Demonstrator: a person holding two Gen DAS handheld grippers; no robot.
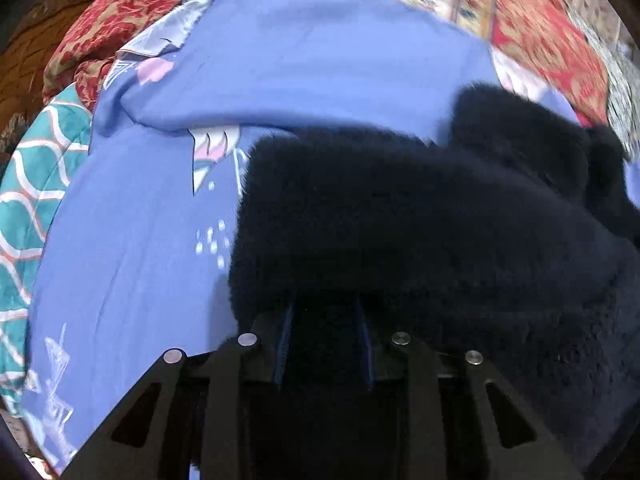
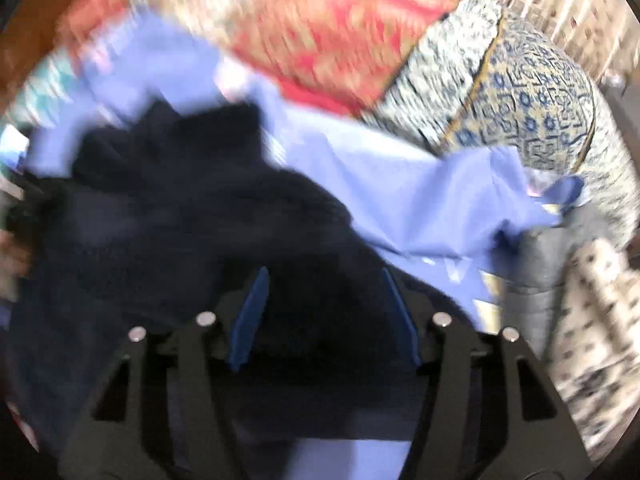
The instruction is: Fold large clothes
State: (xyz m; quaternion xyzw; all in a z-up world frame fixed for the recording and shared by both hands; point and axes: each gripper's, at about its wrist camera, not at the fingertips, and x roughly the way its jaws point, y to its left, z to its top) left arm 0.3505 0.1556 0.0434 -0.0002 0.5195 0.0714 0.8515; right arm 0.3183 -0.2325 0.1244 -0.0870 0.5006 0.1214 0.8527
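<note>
Fold in progress: the left hand-held gripper (image 1: 326,344) and right hand-held gripper (image 2: 324,316) each pinch an edge of the navy fleece garment (image 1: 420,232), which lies on the blue printed bedsheet (image 1: 132,232) before patterned pillows (image 2: 532,112). The garment's long axis appears to run left to right, though motion blur leaves its orientation uncertain. The next move likely calls for carrying both held edges together toward the far side.

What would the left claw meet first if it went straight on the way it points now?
The dark navy fleece garment: it already lies between and over the left claw. Beyond it comes the blue bedsheet, though depth is unclear.
</note>
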